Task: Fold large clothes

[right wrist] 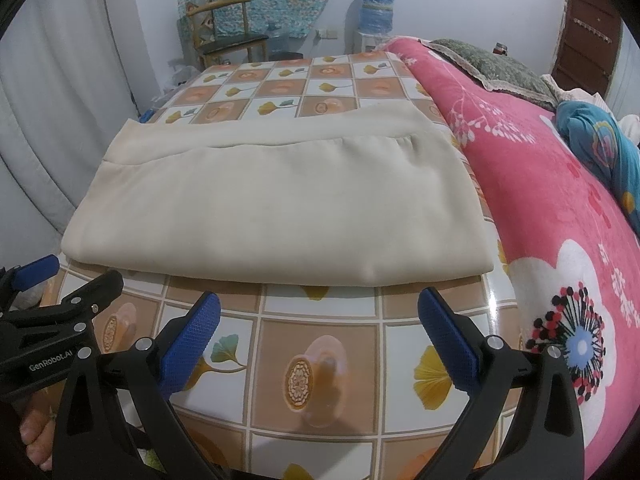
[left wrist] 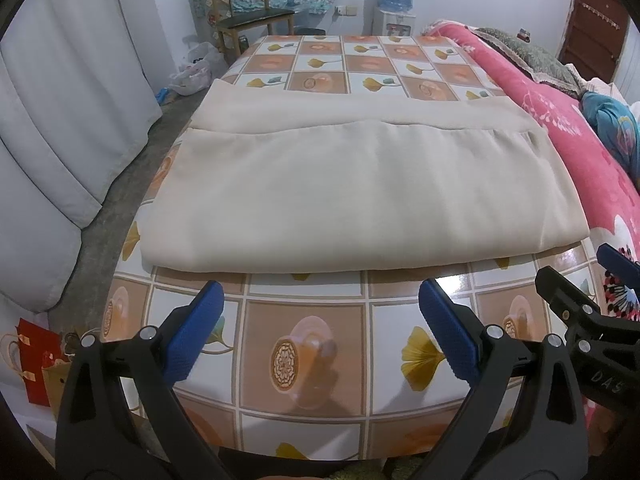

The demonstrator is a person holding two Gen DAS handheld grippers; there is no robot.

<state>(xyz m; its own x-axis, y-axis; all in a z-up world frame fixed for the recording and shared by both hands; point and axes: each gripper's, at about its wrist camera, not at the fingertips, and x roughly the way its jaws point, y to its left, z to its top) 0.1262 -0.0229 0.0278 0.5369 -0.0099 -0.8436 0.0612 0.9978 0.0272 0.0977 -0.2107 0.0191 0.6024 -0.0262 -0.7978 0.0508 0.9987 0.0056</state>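
A large cream cloth [left wrist: 352, 196] lies folded flat across the table [left wrist: 312, 360], which has a tiled flower-pattern cover; a narrower under-layer shows beyond its far edge. The right wrist view shows the same cloth [right wrist: 280, 208] on the same table [right wrist: 320, 360]. My left gripper [left wrist: 320, 292] hangs open just short of the cloth's near fold, nothing between its blue fingers. My right gripper [right wrist: 320, 300] is open too, near the fold's right half. Each gripper shows at the edge of the other's view: the right gripper [left wrist: 600, 272] and the left gripper [right wrist: 80, 272].
A pink flowered blanket [right wrist: 560, 220] on a bed borders the table's right side. A grey curtain [left wrist: 60, 120] hangs at the left. Behind the table stand a wooden chair [left wrist: 248, 12] and a water dispenser [left wrist: 396, 4]. Red bags [left wrist: 36, 364] sit on the floor at the lower left.
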